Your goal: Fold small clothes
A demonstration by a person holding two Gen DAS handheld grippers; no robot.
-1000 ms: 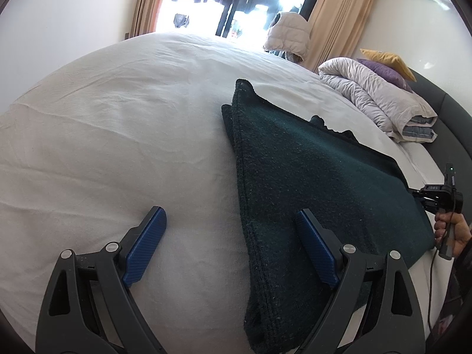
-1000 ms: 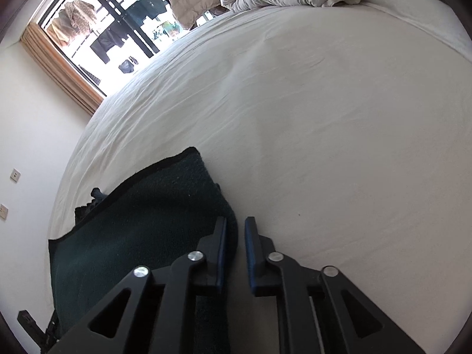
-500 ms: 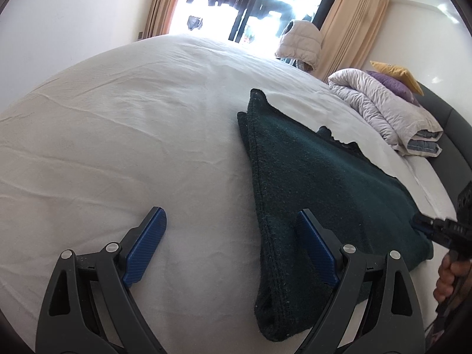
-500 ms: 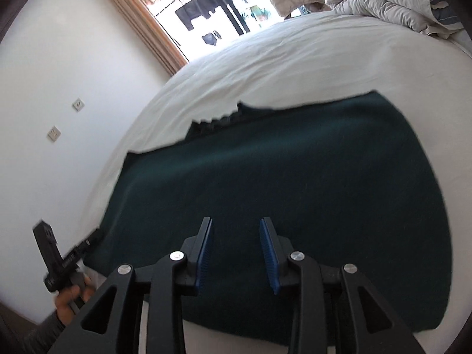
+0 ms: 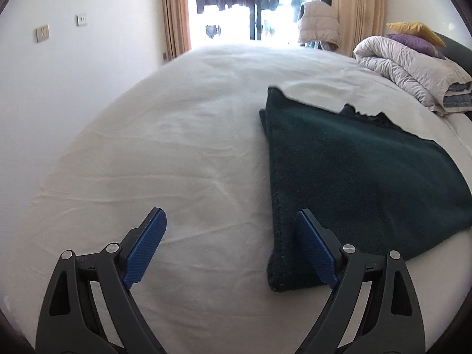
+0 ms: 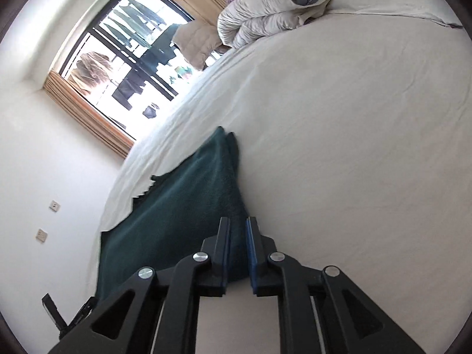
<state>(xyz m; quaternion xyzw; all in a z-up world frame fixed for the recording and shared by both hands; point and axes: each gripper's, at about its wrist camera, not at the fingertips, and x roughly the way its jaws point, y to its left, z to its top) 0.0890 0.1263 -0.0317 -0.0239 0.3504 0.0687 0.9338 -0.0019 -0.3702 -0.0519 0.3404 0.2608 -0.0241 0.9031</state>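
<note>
Now the right gripper [image 6: 237, 246], empty and apart a moment ago, has just been closing onto the near corner of the dark green cloth [image 5: 354, 177] lying folded on the bed [image 5: 177, 147]; the left gripper [image 5: 231, 246] stays spread, holding nothing; another fold looks ready.

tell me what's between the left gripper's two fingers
Mostly bare white bedsheet, seen in the left wrist view. The dark green garment's folded near corner reaches in beside one finger; the left gripper stands open.

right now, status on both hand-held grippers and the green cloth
Left hand-held gripper open, empty, at folded edge. Right hand-held gripper just closing, dark green cloth corner between its pads. Cloth folded, flat on white bed sheet. Nothing in the way.
</note>
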